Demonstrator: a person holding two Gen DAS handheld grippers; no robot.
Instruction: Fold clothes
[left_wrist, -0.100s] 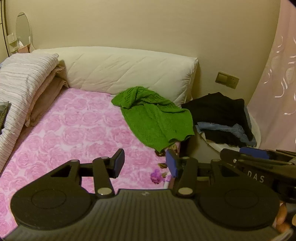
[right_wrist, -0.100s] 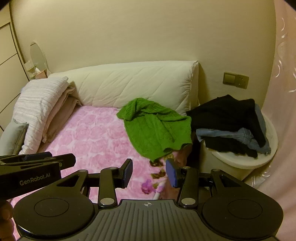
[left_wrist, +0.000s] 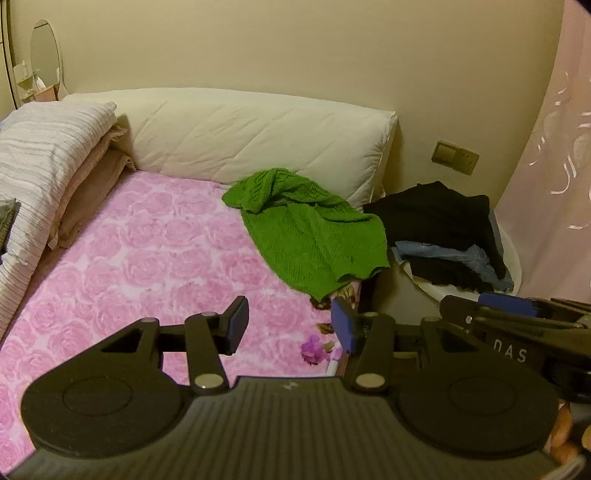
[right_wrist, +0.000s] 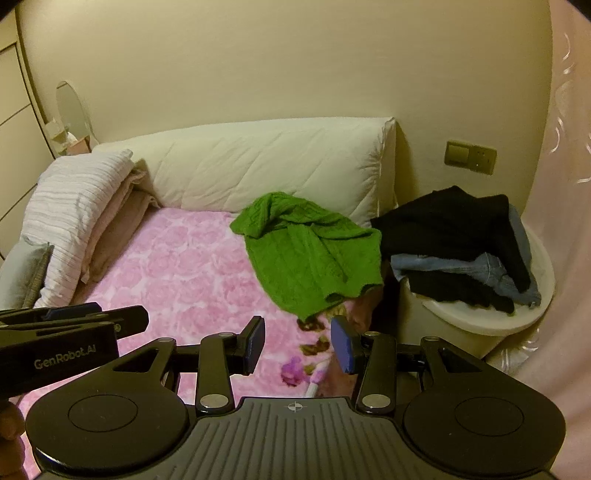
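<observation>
Right of centre in both views, on the pink rose bedspread (left_wrist: 155, 258), the green knit sweater (left_wrist: 314, 240) lies rumpled, its hem hanging over the bed's edge, its top end against the long white pillow (left_wrist: 258, 136). Nothing has changed from a moment ago: same crumple, same framing. Your left tongs (left_wrist: 290, 328) and right tongs (right_wrist: 298, 343) are both spread apart, gripping nothing, hovering well short of the sweater. Dark clothes and jeans (right_wrist: 461, 251) sit heaped on the round white stool (right_wrist: 487, 317), centre-right. So: sweater unfolded, nothing in hand.
</observation>
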